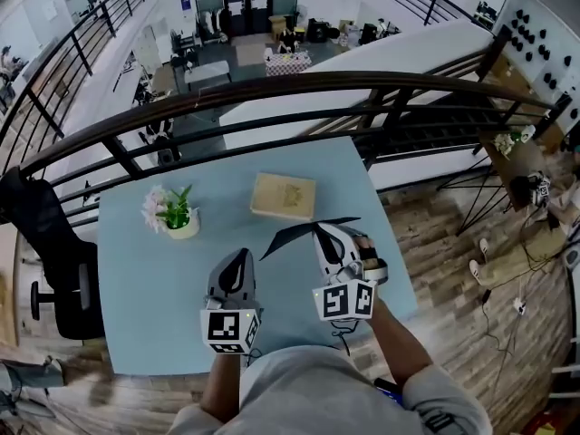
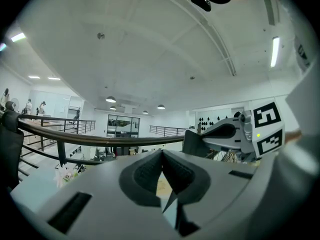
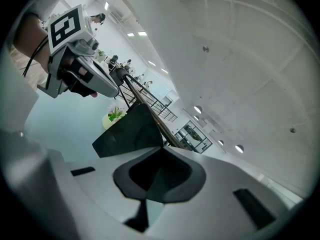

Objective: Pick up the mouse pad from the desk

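Note:
The black mouse pad hangs edge-on above the light blue desk, clamped at one edge by my right gripper. In the right gripper view the pad sticks out leftward from between the shut jaws of the right gripper. My left gripper hovers beside it to the left, shut with nothing in it; its pads meet in the left gripper view. The pad shows there as a dark sheet ahead of the right gripper.
A small potted flower stands at the desk's left back. A tan book lies near the far edge. A black railing runs just behind the desk, and a black office chair stands at its left side.

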